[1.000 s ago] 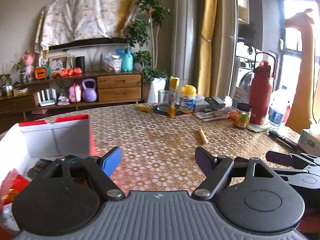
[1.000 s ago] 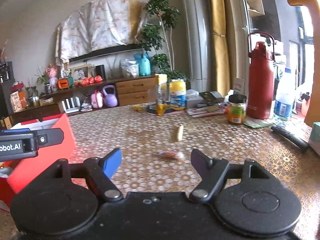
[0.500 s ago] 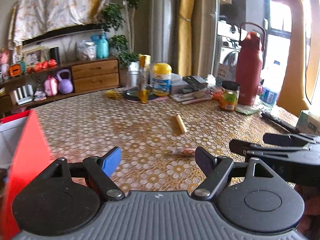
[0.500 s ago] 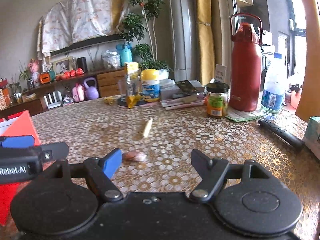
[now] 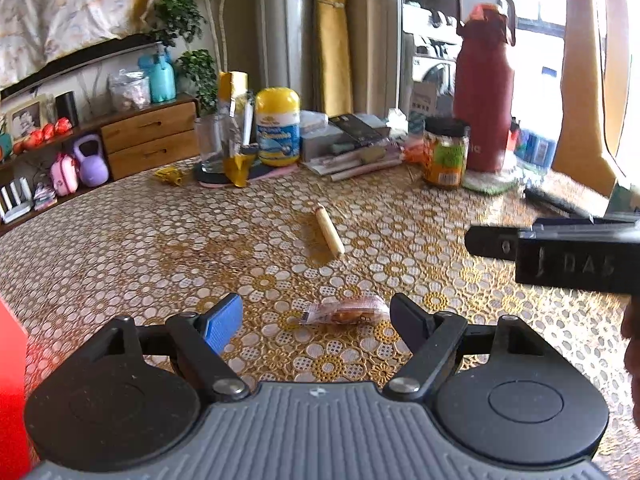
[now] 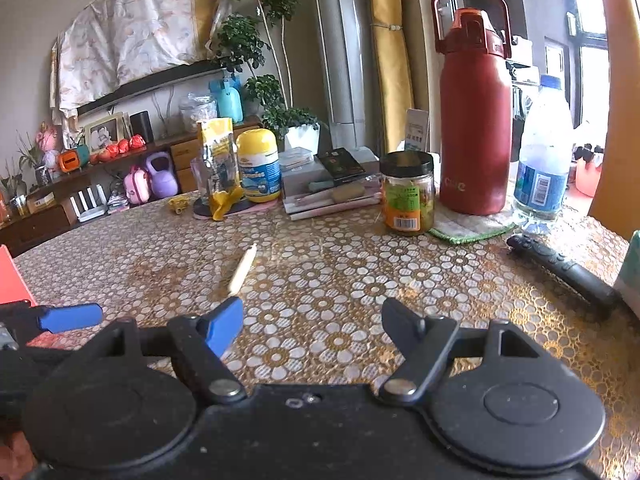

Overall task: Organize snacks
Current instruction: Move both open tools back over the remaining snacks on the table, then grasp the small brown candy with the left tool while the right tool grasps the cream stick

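Left gripper [image 5: 316,318] jaws apart, empty, framing the small pink clear-wrapped snack [image 5: 345,312] on the gold floral tabletop [image 5: 160,240]. Right gripper [image 6: 312,322] apart, empty, near the beige stick snack [image 6: 242,270]. Drop low, centre, squeeze gently.

Red flask [image 6: 475,120], jar [image 6: 407,196], remote [image 6: 560,272]
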